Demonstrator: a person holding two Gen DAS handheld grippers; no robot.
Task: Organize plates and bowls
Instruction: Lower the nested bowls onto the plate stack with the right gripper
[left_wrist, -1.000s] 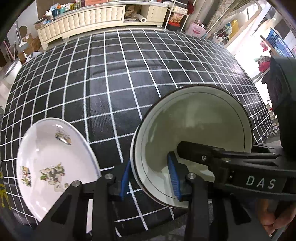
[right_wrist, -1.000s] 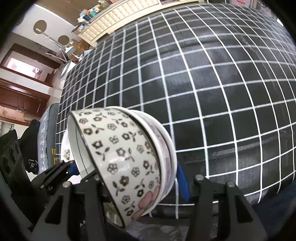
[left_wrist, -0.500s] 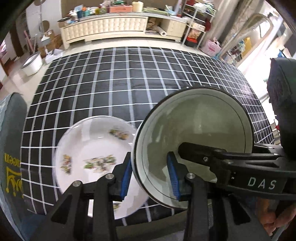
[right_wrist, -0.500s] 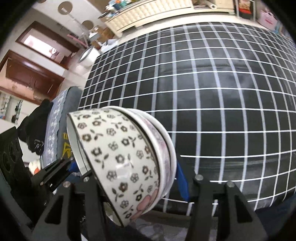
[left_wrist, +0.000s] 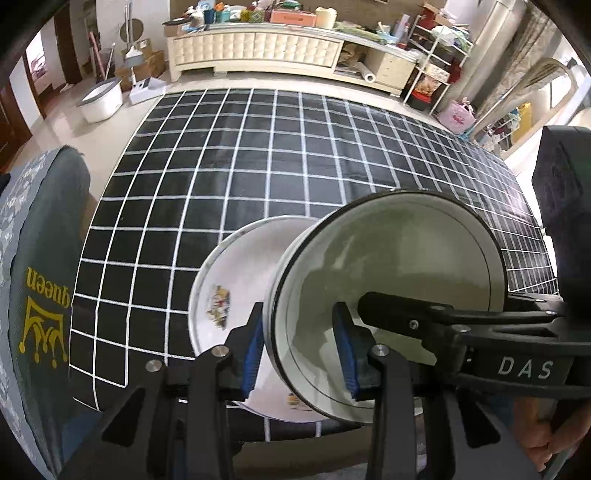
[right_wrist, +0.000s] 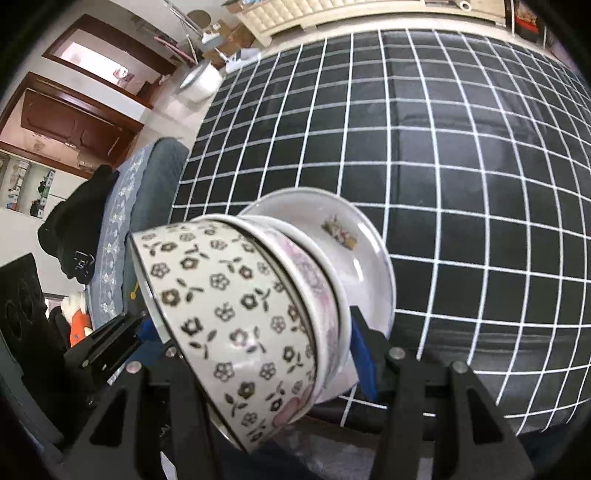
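The stacked bowls, a floral-patterned one nested against a pink-patterned one, are carried tilted on their side above the decorated white plate, which lies near the front edge of the black tablecloth with white grid lines. The near rim of the stack is pinched between the blue pads of the left gripper, one pad inside and one outside, while the stack's outer walls are clamped by the right gripper, whose arm is lettered "DAS". The word "queen" is printed in yellow over a crown on a grey chair cover at the table's left
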